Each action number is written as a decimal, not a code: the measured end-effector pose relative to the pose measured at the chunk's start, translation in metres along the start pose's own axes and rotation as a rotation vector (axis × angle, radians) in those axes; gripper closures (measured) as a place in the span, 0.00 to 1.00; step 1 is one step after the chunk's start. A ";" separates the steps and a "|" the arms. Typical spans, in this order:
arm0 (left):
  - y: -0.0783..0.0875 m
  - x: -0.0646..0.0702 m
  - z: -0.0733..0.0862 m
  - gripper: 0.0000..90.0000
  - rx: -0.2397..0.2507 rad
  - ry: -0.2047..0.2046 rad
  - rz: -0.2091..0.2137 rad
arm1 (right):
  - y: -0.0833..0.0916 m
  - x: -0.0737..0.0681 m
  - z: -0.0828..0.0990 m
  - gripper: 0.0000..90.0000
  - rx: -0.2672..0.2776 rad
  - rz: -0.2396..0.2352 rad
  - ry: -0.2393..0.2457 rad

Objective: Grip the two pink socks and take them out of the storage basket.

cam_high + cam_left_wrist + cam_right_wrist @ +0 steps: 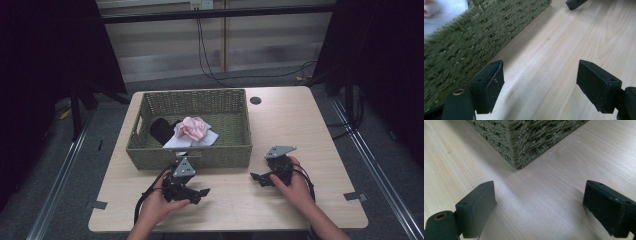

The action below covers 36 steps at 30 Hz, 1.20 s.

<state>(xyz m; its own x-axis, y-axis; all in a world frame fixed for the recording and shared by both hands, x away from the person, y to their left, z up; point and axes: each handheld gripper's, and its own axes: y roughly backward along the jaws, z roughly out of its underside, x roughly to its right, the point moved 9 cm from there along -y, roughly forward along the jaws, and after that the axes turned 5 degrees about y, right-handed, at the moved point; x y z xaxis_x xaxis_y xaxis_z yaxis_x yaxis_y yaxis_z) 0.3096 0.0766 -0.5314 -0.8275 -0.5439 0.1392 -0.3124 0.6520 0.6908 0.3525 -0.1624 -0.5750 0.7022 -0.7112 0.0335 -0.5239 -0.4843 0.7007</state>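
Observation:
A green woven basket (pixel 192 155) stands on the left half of the light wood table (pixel 300 130). Inside it lie a black cloth (pixel 161 129), a pink cloth (pixel 192 127) and a white cloth (pixel 200 140). My left gripper (pixel 199 192) rests just in front of the basket's near wall, held in a hand, jaws pointing right. It is open (pixel 540 75) with only bare table between the pads, and the basket wall (pixel 461 50) runs along its left side. My right gripper (pixel 259 178) sits off the basket's near right corner (pixel 524 140). It is also open (pixel 539 197) and holds nothing.
A dark round grommet (pixel 255 100) sits in the table behind the basket's right end. Grey tape marks lie at the near left (pixel 100 204) and near right (pixel 354 196) of the table. Dark stands and cables stand on the floor beyond.

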 end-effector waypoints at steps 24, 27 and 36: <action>0.053 -0.014 -0.061 0.25 -0.026 0.045 0.077 | 0.000 0.000 0.000 0.11 -0.003 -0.001 -0.004; 0.058 -0.020 -0.070 0.25 -0.021 0.060 0.078 | 0.000 -0.001 0.000 0.11 -0.003 -0.001 -0.004; 0.067 -0.040 -0.095 0.26 -0.035 0.067 0.048 | 0.000 -0.001 0.000 0.11 -0.003 -0.001 -0.003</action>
<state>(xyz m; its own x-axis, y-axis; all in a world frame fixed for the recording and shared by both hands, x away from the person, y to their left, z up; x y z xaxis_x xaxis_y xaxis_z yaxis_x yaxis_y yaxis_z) 0.3663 0.0917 -0.4231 -0.8076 -0.5475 0.2191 -0.2556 0.6598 0.7066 0.3525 -0.1616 -0.5750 0.7011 -0.7124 0.0305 -0.5217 -0.4833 0.7030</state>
